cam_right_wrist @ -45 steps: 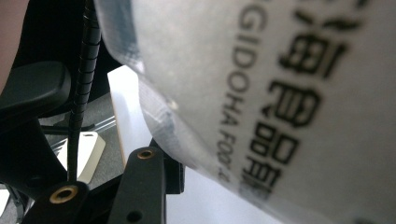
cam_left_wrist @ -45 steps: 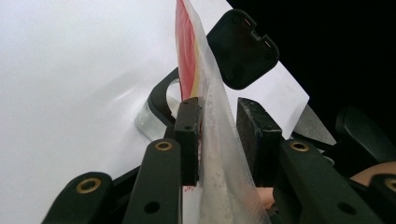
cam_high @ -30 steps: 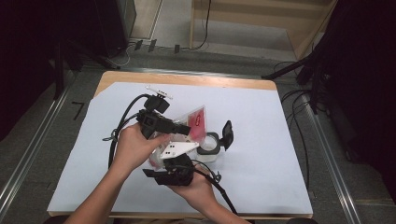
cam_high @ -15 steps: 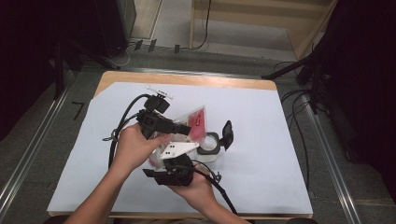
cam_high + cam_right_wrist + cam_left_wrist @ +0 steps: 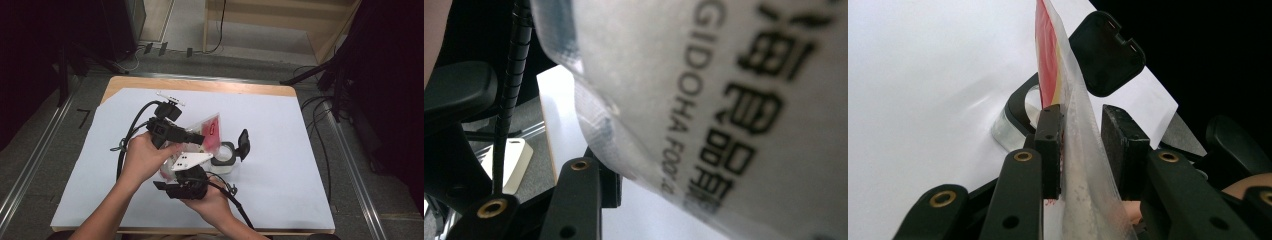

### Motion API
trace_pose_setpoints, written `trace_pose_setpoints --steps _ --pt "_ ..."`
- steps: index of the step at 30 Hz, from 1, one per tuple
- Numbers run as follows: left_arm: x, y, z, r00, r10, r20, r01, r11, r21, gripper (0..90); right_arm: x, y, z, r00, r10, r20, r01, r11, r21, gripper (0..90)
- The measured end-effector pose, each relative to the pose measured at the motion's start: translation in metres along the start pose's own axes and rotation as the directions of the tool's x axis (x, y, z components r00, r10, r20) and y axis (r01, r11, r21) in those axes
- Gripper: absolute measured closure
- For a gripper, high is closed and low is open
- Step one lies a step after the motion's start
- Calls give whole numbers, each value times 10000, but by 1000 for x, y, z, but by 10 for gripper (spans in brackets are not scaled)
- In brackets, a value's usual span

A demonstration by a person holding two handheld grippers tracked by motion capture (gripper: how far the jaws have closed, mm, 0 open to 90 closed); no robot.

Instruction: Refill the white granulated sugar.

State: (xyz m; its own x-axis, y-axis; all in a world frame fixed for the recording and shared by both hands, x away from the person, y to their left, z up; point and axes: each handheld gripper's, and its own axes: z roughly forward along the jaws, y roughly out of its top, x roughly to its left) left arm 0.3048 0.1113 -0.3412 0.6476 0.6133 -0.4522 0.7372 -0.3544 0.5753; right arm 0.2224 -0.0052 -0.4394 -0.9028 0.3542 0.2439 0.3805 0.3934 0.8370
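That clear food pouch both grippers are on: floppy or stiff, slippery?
Probably floppy: the clear pouch is thin film that bends between the left gripper jaws. Likely slick too, given the glossy plastic in the right gripper view. It looks light, held tilted above the open container.

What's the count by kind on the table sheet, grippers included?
Grippers: 2, left gripper and right gripper
Plastic bags: 1, clear bag with red print
Jars: 1, clear jar with a black flip lid, open
Total: 4
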Motion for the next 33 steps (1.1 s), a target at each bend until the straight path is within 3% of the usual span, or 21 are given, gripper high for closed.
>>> trace_pose_setpoints --steps 26,33 --pt "4 1 0 9999 14 136 -14 10000 51 713 0 1 0 10000 65 -23 -65 10000 62 631" --pt "8 2 0 9994 -176 286 175 9998 41 711 -1 2 1 9999 97 -39 -97 9999 131 632"
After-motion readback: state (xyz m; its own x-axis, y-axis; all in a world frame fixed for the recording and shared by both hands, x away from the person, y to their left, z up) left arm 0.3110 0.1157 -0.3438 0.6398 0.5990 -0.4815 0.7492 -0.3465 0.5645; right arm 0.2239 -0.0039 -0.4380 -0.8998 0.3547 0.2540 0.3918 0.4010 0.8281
